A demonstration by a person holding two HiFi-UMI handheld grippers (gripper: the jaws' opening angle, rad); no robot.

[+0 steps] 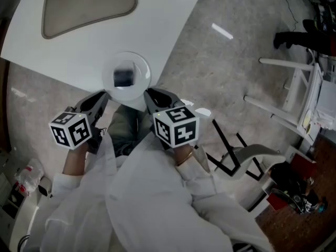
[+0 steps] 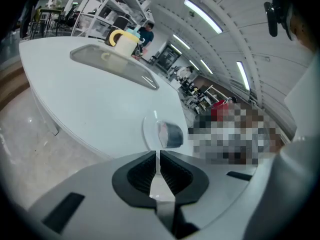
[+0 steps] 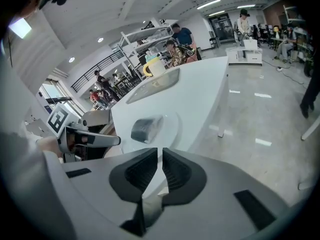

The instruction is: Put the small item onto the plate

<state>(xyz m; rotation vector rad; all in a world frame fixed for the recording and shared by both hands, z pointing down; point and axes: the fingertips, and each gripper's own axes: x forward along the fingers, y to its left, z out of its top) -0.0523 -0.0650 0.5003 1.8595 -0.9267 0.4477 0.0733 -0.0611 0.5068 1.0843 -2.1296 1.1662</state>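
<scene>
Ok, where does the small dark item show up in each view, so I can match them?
Head view: the small dark item sits upper centre, on the white plate.
Left gripper view: the item is near centre, just above the jaws.
Right gripper view: the item is left of centre, above the jaws.
Shared landmark: the beige oval panel beyond the plate.

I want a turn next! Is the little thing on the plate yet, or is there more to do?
Done: the small dark item lies on the white plate at the edge of the table. In hand: nothing; the left gripper and right gripper are both shut and empty, short of the plate. Left: apparently nothing.
</scene>
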